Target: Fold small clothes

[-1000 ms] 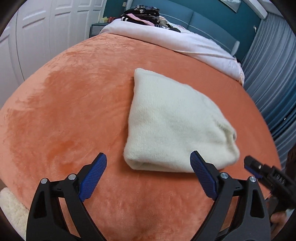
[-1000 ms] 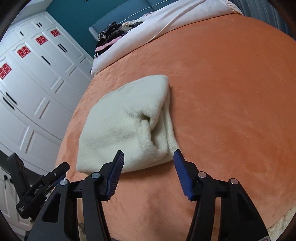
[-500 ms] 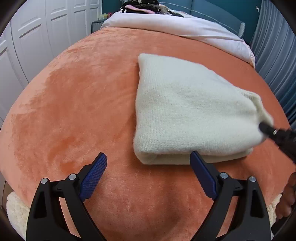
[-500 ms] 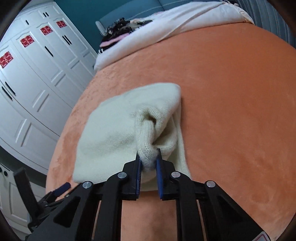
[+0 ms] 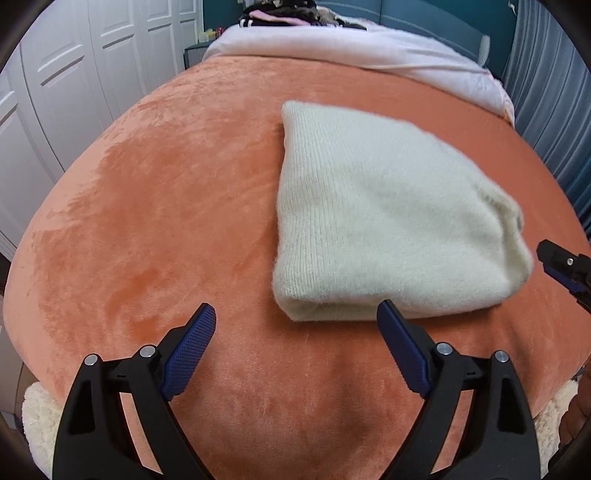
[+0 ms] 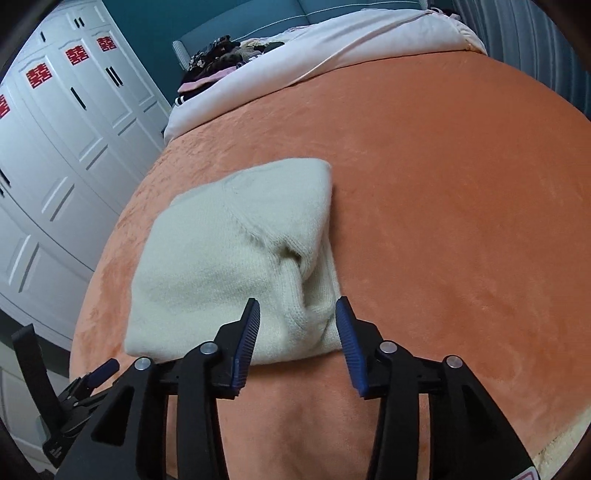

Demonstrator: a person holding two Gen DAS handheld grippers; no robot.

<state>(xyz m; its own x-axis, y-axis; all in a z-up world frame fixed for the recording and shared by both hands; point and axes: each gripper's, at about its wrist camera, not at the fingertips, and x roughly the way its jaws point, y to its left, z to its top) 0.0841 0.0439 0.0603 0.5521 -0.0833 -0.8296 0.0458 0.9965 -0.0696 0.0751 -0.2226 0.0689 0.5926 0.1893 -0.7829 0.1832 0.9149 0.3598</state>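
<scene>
A cream knitted garment lies folded on the orange blanket; it also shows in the right wrist view. My left gripper is open and empty, just short of the garment's near left corner. My right gripper is open, its fingers either side of the bunched near edge of the garment without gripping it. The right gripper's tip also shows at the right edge of the left wrist view.
A white duvet and a pile of dark clothes lie at the head of the bed. White wardrobe doors stand to the left. Grey-blue curtains hang to the right. A cream fleece edge shows under the blanket.
My right gripper closed on the garment's bunched edge half a second ago and has now opened and let it go. The left gripper stayed open and came slightly closer.
</scene>
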